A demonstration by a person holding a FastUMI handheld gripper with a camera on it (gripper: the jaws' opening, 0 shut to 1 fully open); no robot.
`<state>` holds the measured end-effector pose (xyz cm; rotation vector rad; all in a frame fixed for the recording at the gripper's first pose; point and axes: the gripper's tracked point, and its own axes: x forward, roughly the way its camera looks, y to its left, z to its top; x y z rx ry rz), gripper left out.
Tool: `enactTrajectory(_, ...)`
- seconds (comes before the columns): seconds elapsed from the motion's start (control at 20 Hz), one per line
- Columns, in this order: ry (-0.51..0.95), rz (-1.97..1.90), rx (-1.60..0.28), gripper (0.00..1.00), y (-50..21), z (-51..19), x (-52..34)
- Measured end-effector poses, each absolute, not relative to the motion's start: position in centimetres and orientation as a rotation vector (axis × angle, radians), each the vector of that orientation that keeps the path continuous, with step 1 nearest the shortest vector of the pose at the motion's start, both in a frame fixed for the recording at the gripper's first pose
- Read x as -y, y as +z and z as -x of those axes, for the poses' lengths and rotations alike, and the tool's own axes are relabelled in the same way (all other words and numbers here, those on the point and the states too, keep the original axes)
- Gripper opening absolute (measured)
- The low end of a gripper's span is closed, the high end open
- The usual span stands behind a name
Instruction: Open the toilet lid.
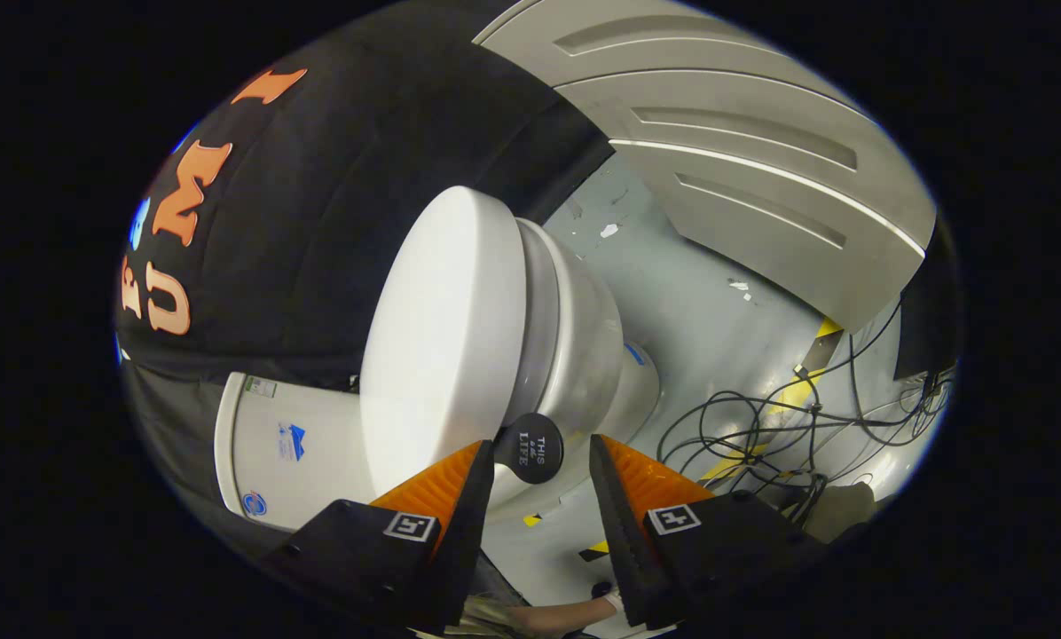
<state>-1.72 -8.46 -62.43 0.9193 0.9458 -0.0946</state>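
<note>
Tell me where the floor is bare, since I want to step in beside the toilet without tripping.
Bare floor runs between the toilet and the grey panelled door. Further along, tangled cables crowd it. The gripper is open, with the lid's round black tab between its fingertips.

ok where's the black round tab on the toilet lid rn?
Gripper view: the black round tab sits at the toilet lid's front edge, between the open gripper's fingertips, untouched.

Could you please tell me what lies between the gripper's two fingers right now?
In the gripper view, a round black knob on the toilet lid sits between the open gripper's fingers.
</note>
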Motion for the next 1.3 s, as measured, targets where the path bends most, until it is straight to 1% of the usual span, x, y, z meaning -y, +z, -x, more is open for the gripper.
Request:
enactTrajectory(0.1, -0.102, -0.936, -0.947, 0.56, -62.9, 1.3, 8.4)
enactTrajectory(0.25, -0.162, -0.988, -0.934, 0.32, -63.8, 0.5, 8.6)
enactTrajectory(0.3, -0.166, -1.018, -0.931, 0.34, -63.8, 0.4, 8.7)
enactTrajectory(0.75, -0.132, -1.166, -0.900, 0.32, -63.9, 0.5, 8.2)
enactTrajectory(0.8, -0.146, -1.167, -0.892, 0.32, -64.1, 0.4, 8.2)
enactTrajectory(0.9, -0.126, -1.197, -0.885, 0.21, -63.4, 0.5, 8.1)
enactTrajectory(0.95, -0.139, -1.205, -0.858, 0.15, -63.2, 0.2, 8.6)
enactTrajectory(1.05, -0.125, -1.217, -0.856, 0.08, -62.7, 0.5, 8.3)
enactTrajectory(1.3, -0.148, -1.099, -0.854, 0.09, -62.1, 0.3, 8.1)
